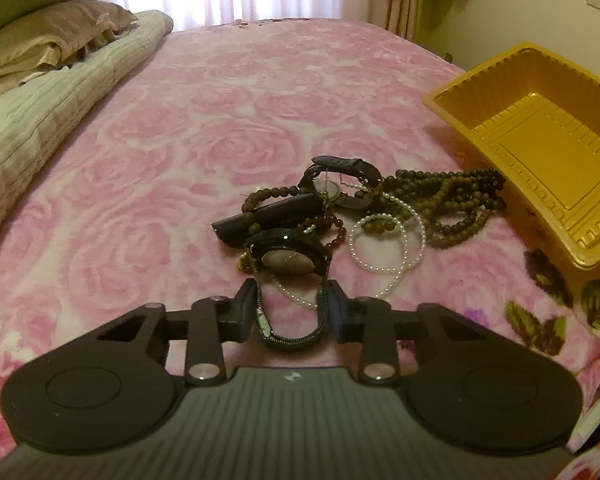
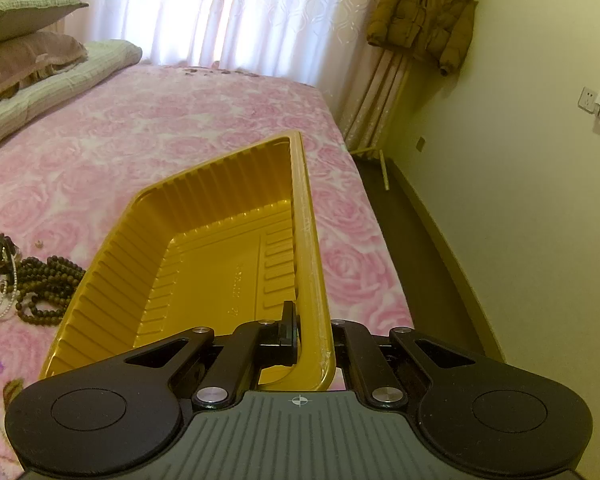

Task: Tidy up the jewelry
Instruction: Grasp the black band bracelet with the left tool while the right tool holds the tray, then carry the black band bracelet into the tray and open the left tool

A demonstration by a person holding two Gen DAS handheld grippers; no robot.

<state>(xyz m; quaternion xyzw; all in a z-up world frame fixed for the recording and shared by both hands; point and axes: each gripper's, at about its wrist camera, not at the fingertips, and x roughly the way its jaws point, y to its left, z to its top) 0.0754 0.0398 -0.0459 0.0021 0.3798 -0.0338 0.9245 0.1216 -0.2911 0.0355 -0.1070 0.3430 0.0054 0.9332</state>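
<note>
Closest to the left wrist camera, the left gripper has its two fingers pressed against the sides of a black watch band loop; the band belongs to a round-faced watch whose dial sits just beyond the fingertips. The jaws stand only partly apart, the band filling the space between them. This watch lies at the near edge of a tangled jewelry pile on the pink rose-patterned bedspread. Within the pile, just behind the held watch, lie a dark flat strap and a second watch with a dark strap arching over it. To the right of the held watch lies a white pearl bracelet; further right, strands of brown wooden beads reach up to the wall of the yellow plastic tray.

On the right wrist view, the right gripper is clamped tight on the near right rim of that tray, one finger inside the wall, the other outside. The tray is tilted and holds nothing visible. The beads lie just left of it.

Beyond the pile, at the far left of the bed, are a folded quilt and stacked pillows. Farthest back, a white curtain and a brown jacket hang at the wall.
</note>
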